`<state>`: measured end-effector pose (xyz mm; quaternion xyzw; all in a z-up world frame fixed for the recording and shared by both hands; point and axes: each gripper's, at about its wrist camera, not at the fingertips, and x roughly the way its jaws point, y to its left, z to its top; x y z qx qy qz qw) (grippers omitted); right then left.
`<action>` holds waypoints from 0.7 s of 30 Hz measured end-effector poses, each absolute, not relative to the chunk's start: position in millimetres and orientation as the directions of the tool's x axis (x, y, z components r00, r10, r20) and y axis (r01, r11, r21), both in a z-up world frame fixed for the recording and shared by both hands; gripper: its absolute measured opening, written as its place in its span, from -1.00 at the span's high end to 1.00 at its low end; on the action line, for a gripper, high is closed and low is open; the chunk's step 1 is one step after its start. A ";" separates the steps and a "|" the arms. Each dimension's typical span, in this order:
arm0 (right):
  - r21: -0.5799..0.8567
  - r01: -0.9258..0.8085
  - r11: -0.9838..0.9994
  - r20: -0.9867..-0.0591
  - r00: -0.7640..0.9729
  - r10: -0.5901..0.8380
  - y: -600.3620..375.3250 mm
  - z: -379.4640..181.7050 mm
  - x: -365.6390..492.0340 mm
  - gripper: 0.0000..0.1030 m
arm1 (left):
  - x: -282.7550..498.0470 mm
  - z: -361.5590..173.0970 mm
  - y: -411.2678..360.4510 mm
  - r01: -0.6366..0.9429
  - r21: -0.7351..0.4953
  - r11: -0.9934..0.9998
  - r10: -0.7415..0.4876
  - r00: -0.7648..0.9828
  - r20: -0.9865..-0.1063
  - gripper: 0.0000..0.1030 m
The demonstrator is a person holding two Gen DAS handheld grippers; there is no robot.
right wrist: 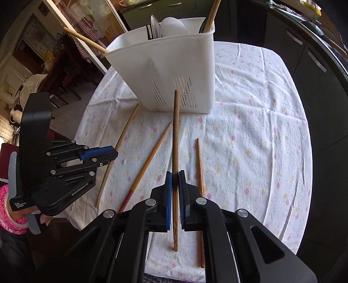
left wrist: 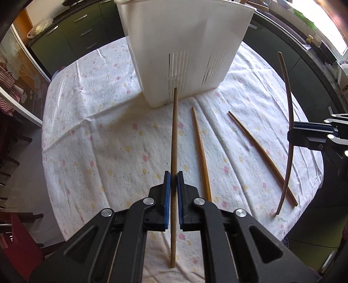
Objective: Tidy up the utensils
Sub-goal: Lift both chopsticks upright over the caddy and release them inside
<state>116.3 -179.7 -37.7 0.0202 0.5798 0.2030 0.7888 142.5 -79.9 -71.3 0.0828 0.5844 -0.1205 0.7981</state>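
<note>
My left gripper (left wrist: 173,177) is shut on a light wooden chopstick (left wrist: 174,139), held above the floral tablecloth and pointing at the white utensil caddy (left wrist: 184,54). My right gripper (right wrist: 175,177) is shut on a darker wooden chopstick (right wrist: 175,135), also pointing at the caddy (right wrist: 174,65). Two more chopsticks lie on the cloth: one (left wrist: 201,152) beside the left-held one, and one (left wrist: 261,156) further right. In the right wrist view they show as a red-ended one (right wrist: 148,165) and one (right wrist: 200,169) to the right of my fingers. The left gripper (right wrist: 104,155) appears at the left there.
The caddy holds white spoons (right wrist: 171,27) and wooden handles (right wrist: 209,15). The round table's cloth (left wrist: 97,141) drops off at its edges. Dark green kitchen cabinets (left wrist: 71,32) stand behind, a red chair (left wrist: 19,243) at lower left.
</note>
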 end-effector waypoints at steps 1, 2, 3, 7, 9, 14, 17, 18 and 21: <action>0.274 -0.299 0.914 -0.901 0.252 0.353 -181.5 -34.3 113.9 0.87 | 140.4 -66.2 -81.0 0.290 -0.010 0.957 -0.100 0.297 -0.950 0.88; 0.278 -0.301 0.912 -0.896 0.262 0.359 -188.3 -28.9 108.6 0.87 | 138.4 -60.4 -80.0 0.293 -0.014 0.956 -0.108 0.307 -0.946 0.88; 0.280 -0.301 0.911 -0.891 0.271 0.364 -189.9 -25.7 106.4 0.87 | 135.2 -54.5 -81.8 0.296 -0.017 0.955 -0.115 0.318 -0.941 0.88; 0.299 -0.295 0.907 -0.875 0.294 0.384 -213.6 -10.0 98.1 0.87 | 123.8 -28.0 -84.9 0.309 -0.022 0.951 -0.142 0.370 -0.918 0.88; 0.305 -0.293 0.906 -0.871 0.300 0.390 -221.9 -5.8 95.2 0.87 | 121.1 -13.7 -86.8 0.316 -0.025 0.948 -0.156 0.395 -0.905 0.88; 0.316 -0.291 0.903 -0.858 0.318 0.402 -234.8 2.4 92.4 0.87 | 113.5 11.5 -94.1 0.328 -0.024 0.944 -0.175 0.442 -0.880 0.89; 0.320 -0.292 0.901 -0.851 0.329 0.409 -237.1 5.0 91.5 0.87 | 112.1 24.8 -96.0 0.330 -0.025 0.944 -0.185 0.462 -0.867 0.89; 0.321 -0.294 0.900 -0.848 0.334 0.412 -238.1 5.8 90.7 0.87 | 112.2 28.9 -96.7 0.331 -0.026 0.943 -0.188 0.469 -0.863 0.89; 0.321 -0.299 0.899 -0.838 0.353 0.417 -241.1 13.9 89.3 0.87 | 112.1 45.3 -99.3 0.334 -0.029 0.942 -0.202 0.494 -0.846 0.89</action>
